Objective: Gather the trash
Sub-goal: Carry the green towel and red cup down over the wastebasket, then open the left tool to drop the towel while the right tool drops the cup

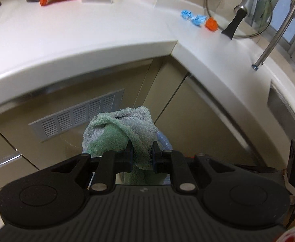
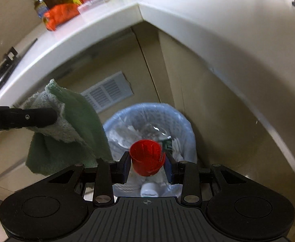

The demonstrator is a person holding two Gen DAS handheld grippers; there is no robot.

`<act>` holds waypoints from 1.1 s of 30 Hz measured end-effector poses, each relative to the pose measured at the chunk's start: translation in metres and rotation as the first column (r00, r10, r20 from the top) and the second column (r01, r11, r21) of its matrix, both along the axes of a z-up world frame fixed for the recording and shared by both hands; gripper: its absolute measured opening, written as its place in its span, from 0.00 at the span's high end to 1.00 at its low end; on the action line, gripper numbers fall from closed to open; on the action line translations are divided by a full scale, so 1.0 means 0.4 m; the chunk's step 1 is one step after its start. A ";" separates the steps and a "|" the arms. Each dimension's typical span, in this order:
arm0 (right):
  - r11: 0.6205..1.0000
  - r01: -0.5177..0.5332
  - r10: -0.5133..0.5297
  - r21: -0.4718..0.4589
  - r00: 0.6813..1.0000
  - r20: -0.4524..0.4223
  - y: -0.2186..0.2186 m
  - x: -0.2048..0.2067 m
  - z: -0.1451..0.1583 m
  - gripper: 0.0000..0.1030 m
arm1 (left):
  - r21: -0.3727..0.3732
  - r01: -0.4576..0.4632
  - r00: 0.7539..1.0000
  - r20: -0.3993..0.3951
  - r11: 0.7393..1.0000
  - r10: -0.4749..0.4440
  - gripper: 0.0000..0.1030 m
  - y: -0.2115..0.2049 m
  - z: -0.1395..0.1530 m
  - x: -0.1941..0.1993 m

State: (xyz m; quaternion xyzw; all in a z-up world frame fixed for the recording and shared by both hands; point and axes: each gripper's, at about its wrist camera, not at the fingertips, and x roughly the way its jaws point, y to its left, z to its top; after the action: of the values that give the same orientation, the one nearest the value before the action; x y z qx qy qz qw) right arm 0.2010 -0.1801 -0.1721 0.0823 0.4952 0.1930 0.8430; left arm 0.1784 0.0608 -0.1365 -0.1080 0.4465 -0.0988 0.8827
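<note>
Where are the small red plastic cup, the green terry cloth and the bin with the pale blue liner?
Small red plastic cup (image 2: 146,158), right wrist view, ribbed side wall.
Green terry cloth (image 1: 115,135), left wrist view, bunched middle.
Bin with pale blue liner (image 2: 147,111), right wrist view, far rim.

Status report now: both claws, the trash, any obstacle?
Left claw shut on green cloth. Right claw shut on red cup, above lined bin. Nothing in the way.

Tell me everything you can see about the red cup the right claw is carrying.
The red cup is small, ribbed and plastic-looking, its wall cracked and crumpled on one side. It tilts with its open mouth toward the camera and looks empty. The right claw is shut on it, one pad pressing each side. It hangs above the lined trash bin, touching nothing but the pads.
</note>
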 end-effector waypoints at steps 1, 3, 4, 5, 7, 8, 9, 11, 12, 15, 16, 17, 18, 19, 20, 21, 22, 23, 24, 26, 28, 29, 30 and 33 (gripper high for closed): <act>1.000 0.001 -0.001 -0.002 1.000 -0.005 -0.001 0.002 -0.011 0.66 | 0.005 -0.003 1.000 -0.005 1.000 0.003 0.86 -0.003 -0.012 0.003; 1.000 0.004 -0.004 -0.007 1.000 -0.010 0.000 0.007 -0.031 0.66 | 0.008 -0.008 1.000 -0.019 1.000 0.008 0.86 -0.007 -0.035 0.013; 1.000 0.005 -0.005 -0.007 1.000 -0.011 0.000 0.010 -0.039 0.66 | 0.006 -0.010 1.000 -0.023 1.000 0.010 0.86 -0.008 -0.045 0.019; 1.000 0.007 -0.008 -0.006 1.000 -0.012 0.000 0.016 -0.047 0.66 | 0.004 -0.011 1.000 -0.024 1.000 0.012 0.86 -0.009 -0.054 0.023; 1.000 0.012 -0.012 -0.006 1.000 -0.016 0.005 0.023 -0.060 0.66 | 0.004 -0.010 1.000 -0.023 1.000 0.010 0.86 -0.014 -0.068 0.032; 1.000 0.014 -0.014 -0.007 1.000 -0.017 0.007 0.027 -0.066 0.66 | 0.005 -0.010 1.000 -0.021 1.000 0.010 0.86 -0.015 -0.074 0.036; 1.000 0.015 -0.015 -0.008 1.000 -0.016 0.007 0.027 -0.067 0.66 | 0.005 -0.008 1.000 -0.019 1.000 0.009 0.86 -0.017 -0.080 0.040; 1.000 0.018 -0.018 -0.012 1.000 -0.015 0.009 0.035 -0.078 0.66 | 0.006 -0.003 1.000 -0.020 1.000 0.003 0.86 -0.020 -0.095 0.048; 1.000 0.020 -0.020 -0.014 1.000 -0.014 0.011 0.038 -0.081 0.66 | 0.006 0.003 1.000 -0.020 1.000 -0.003 0.86 -0.022 -0.104 0.052; 0.999 0.028 -0.028 -0.020 0.999 -0.019 0.011 0.046 -0.092 0.66 | 0.010 0.022 0.999 -0.031 1.000 -0.022 0.84 -0.031 -0.140 0.069; 0.999 0.030 -0.031 -0.022 0.999 -0.022 0.012 0.048 -0.098 0.66 | 0.011 0.035 0.998 -0.043 0.999 -0.035 0.81 -0.036 -0.157 0.076; 0.999 0.032 -0.033 -0.024 0.999 -0.025 0.011 0.050 -0.102 0.66 | 0.025 0.036 0.998 -0.058 0.999 -0.034 0.75 -0.040 -0.175 0.082; 0.999 0.034 -0.034 -0.025 0.999 -0.028 0.013 0.050 -0.104 0.66 | 0.040 0.038 0.997 -0.075 0.998 -0.035 0.74 -0.043 -0.192 0.088; 0.999 0.035 -0.035 -0.025 0.999 -0.032 0.013 0.052 -0.107 0.66 | 0.051 0.050 0.995 -0.088 0.997 -0.045 0.74 -0.047 -0.206 0.092; 0.999 0.035 -0.036 -0.026 0.999 -0.033 0.013 0.053 -0.109 0.66 | 0.062 0.058 0.994 -0.097 0.996 -0.051 0.72 -0.050 -0.219 0.094; 0.999 0.035 -0.036 -0.027 0.999 -0.035 0.014 0.055 -0.110 0.66 | 0.067 0.061 0.993 -0.106 0.996 -0.054 0.71 -0.051 -0.228 0.095; 0.999 0.035 -0.036 -0.027 0.999 -0.037 0.015 0.056 -0.113 0.66 | 0.067 0.064 0.992 -0.115 0.996 -0.056 0.68 -0.052 -0.235 0.096; 0.999 0.036 -0.037 -0.025 0.999 -0.039 0.016 0.057 -0.115 0.66 | 0.063 0.063 0.991 -0.120 0.996 -0.055 0.68 -0.051 -0.240 0.095; 0.999 0.036 -0.037 -0.025 0.999 -0.040 0.018 0.058 -0.117 0.66 | 0.063 0.061 0.991 -0.125 0.996 -0.053 0.68 -0.051 -0.245 0.094; 0.999 0.034 -0.035 -0.027 0.998 -0.043 0.021 0.061 -0.121 0.66 | 0.063 0.059 0.990 -0.135 0.996 -0.050 0.68 -0.044 -0.252 0.091; 0.999 0.032 -0.033 -0.028 0.998 -0.046 0.027 0.065 -0.127 0.66 | 0.058 0.050 0.989 -0.142 0.997 -0.041 0.68 -0.038 -0.256 0.084; 0.999 0.032 -0.033 -0.028 0.998 -0.047 0.029 0.067 -0.128 0.66 | 0.056 0.046 0.989 -0.143 0.997 -0.038 0.68 -0.034 -0.259 0.082; 0.999 0.032 -0.033 -0.028 0.998 -0.047 0.032 0.072 -0.130 0.66 | 0.055 0.044 0.989 -0.145 0.998 -0.035 0.68 -0.028 -0.259 0.081; 0.999 0.029 -0.030 -0.030 0.999 -0.043 0.041 0.081 -0.137 0.66 | 0.055 0.032 0.989 -0.146 0.998 -0.023 0.68 -0.019 -0.260 0.079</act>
State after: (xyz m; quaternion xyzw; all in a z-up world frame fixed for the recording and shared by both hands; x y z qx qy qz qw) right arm 0.2336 -0.1636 -0.2269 0.0814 0.5148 0.1713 0.8361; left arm 0.2101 0.0533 -0.2404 -0.0835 0.5137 -0.0901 0.8491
